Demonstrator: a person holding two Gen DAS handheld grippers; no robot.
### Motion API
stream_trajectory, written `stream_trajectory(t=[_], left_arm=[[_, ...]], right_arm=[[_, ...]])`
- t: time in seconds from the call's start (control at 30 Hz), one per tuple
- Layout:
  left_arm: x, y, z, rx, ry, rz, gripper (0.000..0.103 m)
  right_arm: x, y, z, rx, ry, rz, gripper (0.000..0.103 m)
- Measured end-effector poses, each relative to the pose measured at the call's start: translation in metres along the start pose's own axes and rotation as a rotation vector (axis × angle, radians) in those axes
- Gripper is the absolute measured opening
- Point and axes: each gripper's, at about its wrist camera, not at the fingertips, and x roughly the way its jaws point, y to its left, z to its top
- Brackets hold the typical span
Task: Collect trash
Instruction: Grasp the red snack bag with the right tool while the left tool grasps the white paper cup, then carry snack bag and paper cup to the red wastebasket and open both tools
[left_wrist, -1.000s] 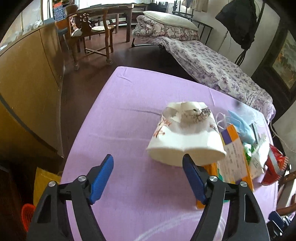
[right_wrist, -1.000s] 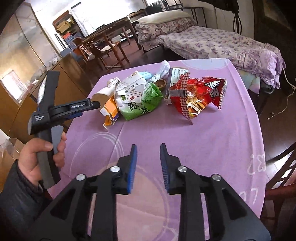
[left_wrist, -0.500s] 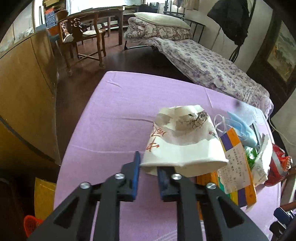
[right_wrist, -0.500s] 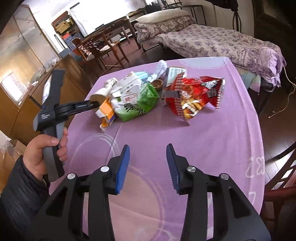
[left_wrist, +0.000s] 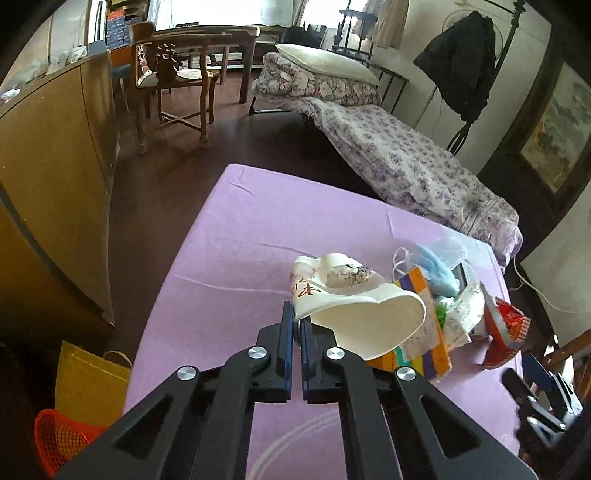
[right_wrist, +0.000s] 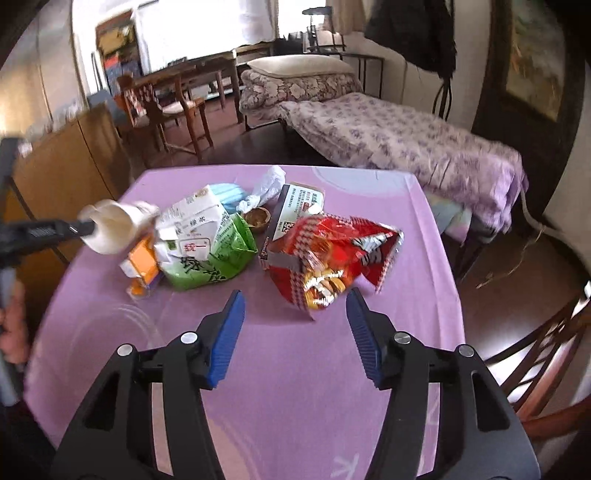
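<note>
Left hand-held gripper (left_wrist: 296, 334): matte black plastic frame, triangular cut-outs in both arms, four round silver screws at pivots, flat blue pads. Right hand-held gripper (right_wrist: 295, 332): same black frame, same triangular cut-outs, silver screws, ribbed blue pads. From right wrist view, left unit's side shows small white lettering, too blurred to read.

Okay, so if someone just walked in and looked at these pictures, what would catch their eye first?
Probably the crushed white paper cup, pinched at its rim by the left gripper and raised clear of the purple tablecloth. Next, the bright red snack bag near the middle of the table, just ahead of the right gripper, whose jaws are opening with nothing between them. Left of the bag sits a heap of cartons and a green packet.
</note>
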Motion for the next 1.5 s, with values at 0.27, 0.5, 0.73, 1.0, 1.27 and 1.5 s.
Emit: stream_trajectory(t=[0.27, 0.5, 0.73, 1.0, 1.27, 1.5], left_arm=[[-0.003, 0.003, -0.005, -0.016, 0.02, -0.01, 0.004], [-0.004, 0.009, -0.004, -0.04, 0.018, -0.008, 0.004], [-0.018, 0.012, -0.008, -0.054, 0.003, -0.019, 0.004], [-0.047, 0.035, -0.032, -0.088, 0.0, -0.018, 0.004], [-0.078, 0.068, -0.066, -0.158, 0.001, -0.013, 0.004], [-0.109, 0.089, -0.086, -0.179, -0.019, -0.01, 0.004]], right_arm=[[0.032, 0.029, 0.007, -0.198, 0.001, -0.225, 0.053], [0.026, 0.013, 0.013, -0.115, 0.034, -0.223, 0.015], [-0.022, -0.003, 0.004, 0.024, 0.01, -0.016, 0.015], [-0.058, 0.026, -0.026, 0.004, 0.002, 0.14, 0.015], [-0.079, 0.058, -0.049, -0.05, 0.03, 0.206, 0.015], [-0.108, 0.094, -0.053, -0.127, 0.003, 0.275, 0.015]])
